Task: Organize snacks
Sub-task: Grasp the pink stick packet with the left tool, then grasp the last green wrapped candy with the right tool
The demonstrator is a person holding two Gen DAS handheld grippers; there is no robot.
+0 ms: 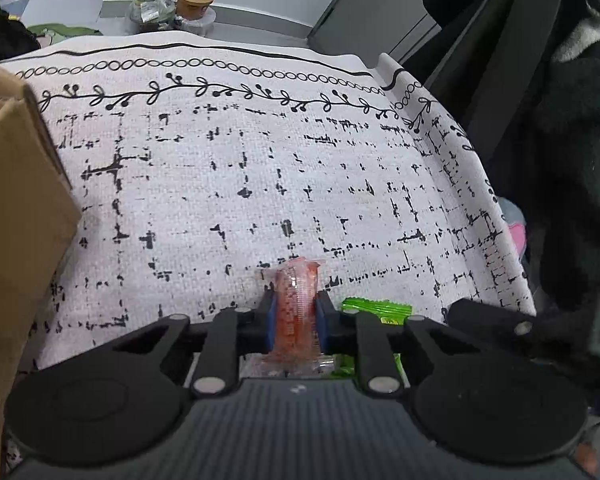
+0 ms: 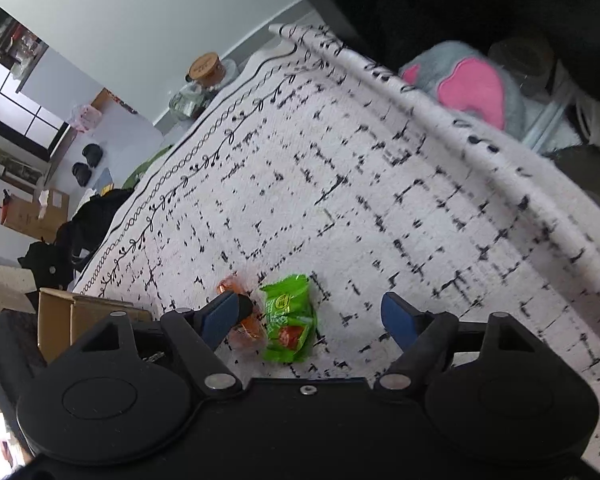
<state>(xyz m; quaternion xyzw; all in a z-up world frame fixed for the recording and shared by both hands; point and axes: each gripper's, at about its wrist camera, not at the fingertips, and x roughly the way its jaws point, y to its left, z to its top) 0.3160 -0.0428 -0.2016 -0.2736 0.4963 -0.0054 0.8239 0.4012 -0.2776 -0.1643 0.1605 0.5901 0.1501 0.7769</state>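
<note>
The left gripper (image 1: 296, 316) is clamped on a red snack packet (image 1: 298, 300) at lower centre of its view, with a green snack packet (image 2: 290, 320) just beside it on the tablecloth (image 1: 260, 168). The right gripper (image 2: 314, 318) stands apart above the green packet, not touching it. Bare cloth extends to the upper edge; a cardboard box (image 1: 16, 220) blocks the left side, dark clothing (image 1: 560, 160) the right edge, and jars (image 1: 194, 0) stand beyond the far edge.

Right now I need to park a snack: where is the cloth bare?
Bare: the tablecloth from the cardboard box to the far vine border. Crowded: the near edge, where the left gripper pinches the orange packet beside the green packet.
</note>
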